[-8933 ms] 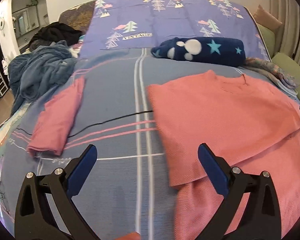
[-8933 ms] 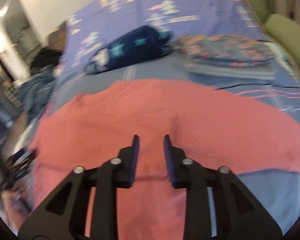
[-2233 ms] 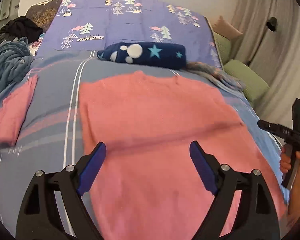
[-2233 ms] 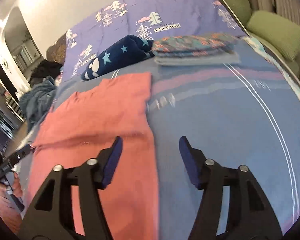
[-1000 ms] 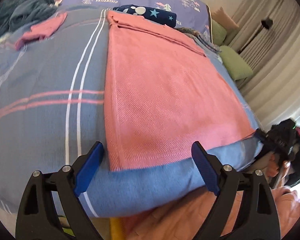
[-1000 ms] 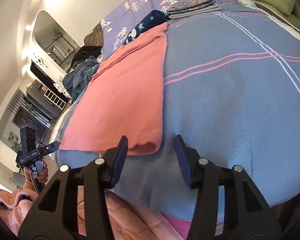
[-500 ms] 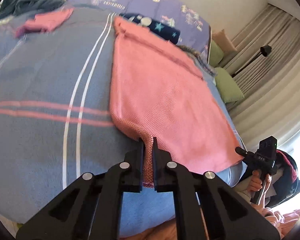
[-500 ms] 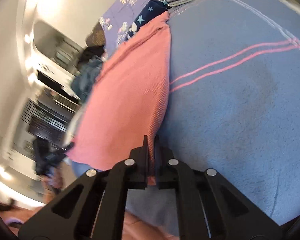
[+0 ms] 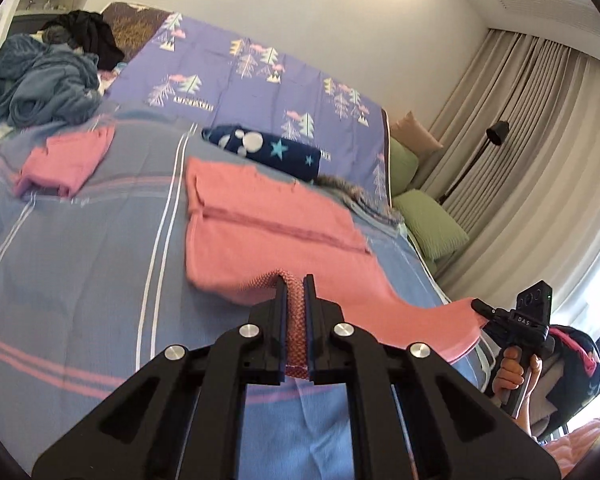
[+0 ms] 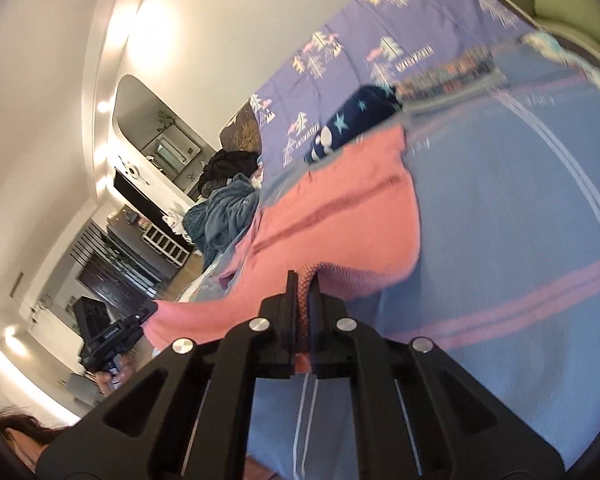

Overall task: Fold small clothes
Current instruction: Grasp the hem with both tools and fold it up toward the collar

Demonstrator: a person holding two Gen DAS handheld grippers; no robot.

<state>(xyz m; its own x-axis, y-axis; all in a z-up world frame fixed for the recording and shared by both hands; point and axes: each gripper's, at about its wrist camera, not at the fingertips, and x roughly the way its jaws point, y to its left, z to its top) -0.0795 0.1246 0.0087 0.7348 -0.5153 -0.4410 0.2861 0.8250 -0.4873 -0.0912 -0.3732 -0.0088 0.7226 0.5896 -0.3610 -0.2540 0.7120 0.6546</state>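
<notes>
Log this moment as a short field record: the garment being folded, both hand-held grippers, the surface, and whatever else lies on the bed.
garment: pink sweater, near hem lifted off the bed, far part lying flat
left hand-held gripper: shut on the sweater's near hem corner
right hand-held gripper: shut on the other near hem corner
surface: blue striped bedspread
already folded: small pink garment, far left
other items: navy star-print roll beyond the sweater; blue blanket heap; green cushions
</notes>
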